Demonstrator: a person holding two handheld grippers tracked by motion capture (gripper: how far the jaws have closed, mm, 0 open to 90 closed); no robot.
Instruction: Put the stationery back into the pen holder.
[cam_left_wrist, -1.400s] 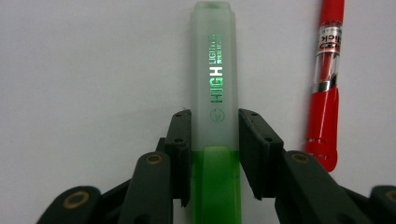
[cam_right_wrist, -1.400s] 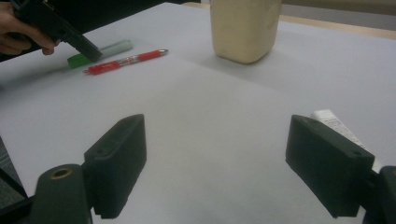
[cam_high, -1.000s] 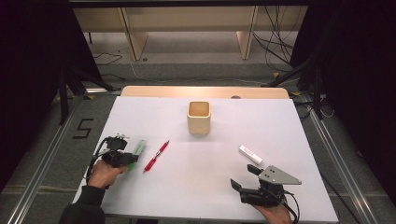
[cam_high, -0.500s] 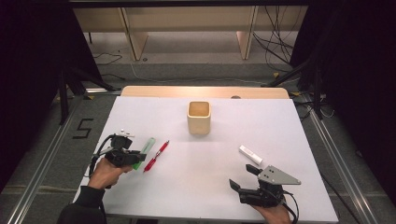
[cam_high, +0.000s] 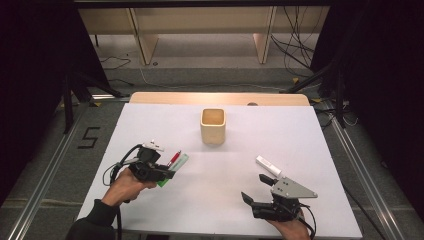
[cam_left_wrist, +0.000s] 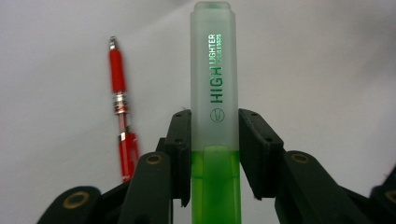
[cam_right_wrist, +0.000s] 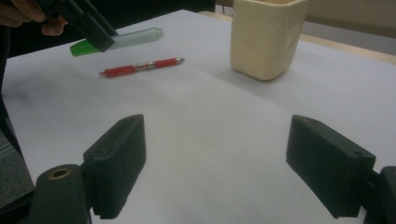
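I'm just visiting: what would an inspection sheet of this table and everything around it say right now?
Surface: white table, wooden strip along its far edge.
Job's things: green highlighter, capped, clamped in the left gripper and lifted off the table; cream cup upright at mid-table.
Clutter: red pen lying flat near the highlighter; white marker lying ahead of the right gripper.
Grippers: left shut on the highlighter; right open, nothing between its jaws, low over the table.
Cables: black cable looping from the left gripper; more cables on the floor at the far right.
Surroundings: dark curtains at both sides, wooden furniture legs beyond, a "5" marked on the floor.
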